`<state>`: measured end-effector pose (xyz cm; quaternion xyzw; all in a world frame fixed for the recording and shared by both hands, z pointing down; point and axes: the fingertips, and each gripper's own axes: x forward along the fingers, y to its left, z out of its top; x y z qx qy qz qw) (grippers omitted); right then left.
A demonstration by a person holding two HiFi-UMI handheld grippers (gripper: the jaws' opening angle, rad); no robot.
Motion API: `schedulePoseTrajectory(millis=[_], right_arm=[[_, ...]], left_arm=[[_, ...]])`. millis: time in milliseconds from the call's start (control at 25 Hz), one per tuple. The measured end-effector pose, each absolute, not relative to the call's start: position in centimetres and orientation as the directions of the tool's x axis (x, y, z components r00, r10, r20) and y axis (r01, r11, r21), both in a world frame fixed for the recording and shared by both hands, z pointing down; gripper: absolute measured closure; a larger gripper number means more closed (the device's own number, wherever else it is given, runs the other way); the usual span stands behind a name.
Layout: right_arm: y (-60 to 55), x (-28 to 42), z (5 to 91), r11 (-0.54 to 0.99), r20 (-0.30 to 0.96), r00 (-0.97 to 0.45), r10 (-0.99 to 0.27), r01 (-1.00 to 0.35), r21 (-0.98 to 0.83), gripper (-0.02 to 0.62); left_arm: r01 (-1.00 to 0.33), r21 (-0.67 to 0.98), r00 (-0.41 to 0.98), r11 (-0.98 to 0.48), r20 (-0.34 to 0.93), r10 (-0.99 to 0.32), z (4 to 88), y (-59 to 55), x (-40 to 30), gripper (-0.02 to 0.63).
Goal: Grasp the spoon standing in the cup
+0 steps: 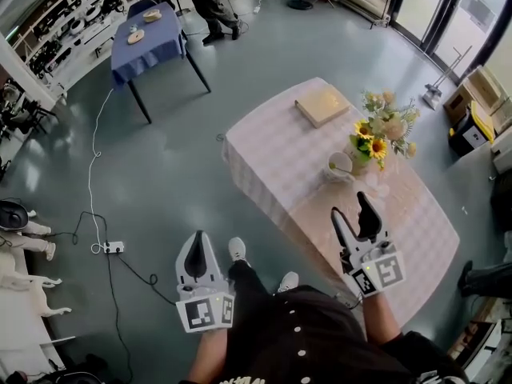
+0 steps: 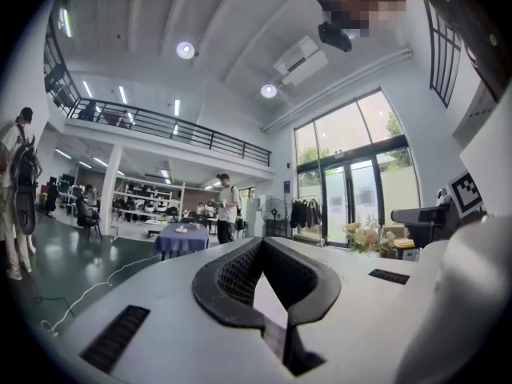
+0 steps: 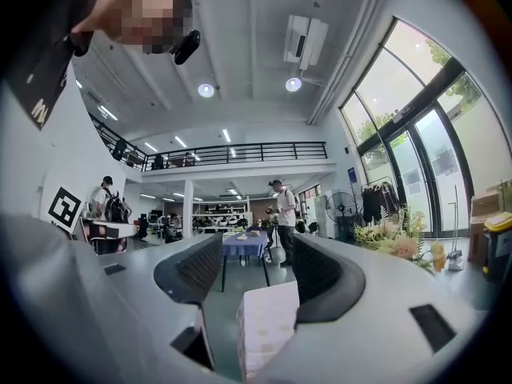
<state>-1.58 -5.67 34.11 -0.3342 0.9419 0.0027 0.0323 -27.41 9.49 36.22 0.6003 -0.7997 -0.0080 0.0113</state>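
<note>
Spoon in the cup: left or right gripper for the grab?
Right. The right gripper is open over the table, just short of the cup; the left gripper is shut, out over the floor.

cup (image 1: 340, 165) contents too small, indistinct

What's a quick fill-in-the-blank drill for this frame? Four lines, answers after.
The right tool holds its jaws ____.
The left tool, jaws shut, hangs over the ____, off the checked table.
Beside the cup stands a bunch of ____.
The far table wears a ____ cloth.
Missing words: open; floor; flowers; blue.
</note>
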Motion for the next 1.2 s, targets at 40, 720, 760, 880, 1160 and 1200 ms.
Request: schedulePoseTrajectory(millis=[40, 720, 760, 880, 1160, 1200], right_arm=[[-6.2, -2.0, 34.1, 0.773, -0.061, -0.772, -0.633, -0.634, -0.014, 0.341], [-15.5, -10.0, 33.2, 0.732, -0.053, -0.732, -0.679, -0.681, 0.029, 0.341], [-15.9, -10.2, 33.2, 0.728, -0.052, -0.729, -0.683, -0.685, 0.029, 0.341], [-17.0, -10.7, 33.1, 0.712, -0.049, -0.713, -0.7, -0.701, 0.028, 0.341], [-19.1, -10.4, 32.8, 0.645, -0.039, -0.646, -0.762, -0.763, 0.027, 0.341], [-19.4, -10.0, 32.7, 0.631, -0.04, -0.632, -0.774, -0.775, 0.025, 0.341]], left_arm=[[-0.963, 0.03, -0.269, 0.269, 0.012, -0.963, 36.4, 8.8, -27.7, 0.589], [-0.986, 0.035, -0.166, 0.165, -0.016, -0.986, 35.8, -3.3, -35.3, 0.588], [-0.985, 0.035, -0.167, 0.167, -0.016, -0.986, 35.8, -3.7, -35.8, 0.589], [-0.987, 0.036, -0.158, 0.157, -0.012, -0.987, 35.6, -5.3, -37.0, 0.589], [-0.997, 0.028, -0.078, 0.077, -0.008, -0.997, 35.0, -9.4, -38.4, 0.589], [-0.998, 0.027, -0.062, 0.062, -0.007, -0.998, 35.0, -10.1, -38.3, 0.589]])
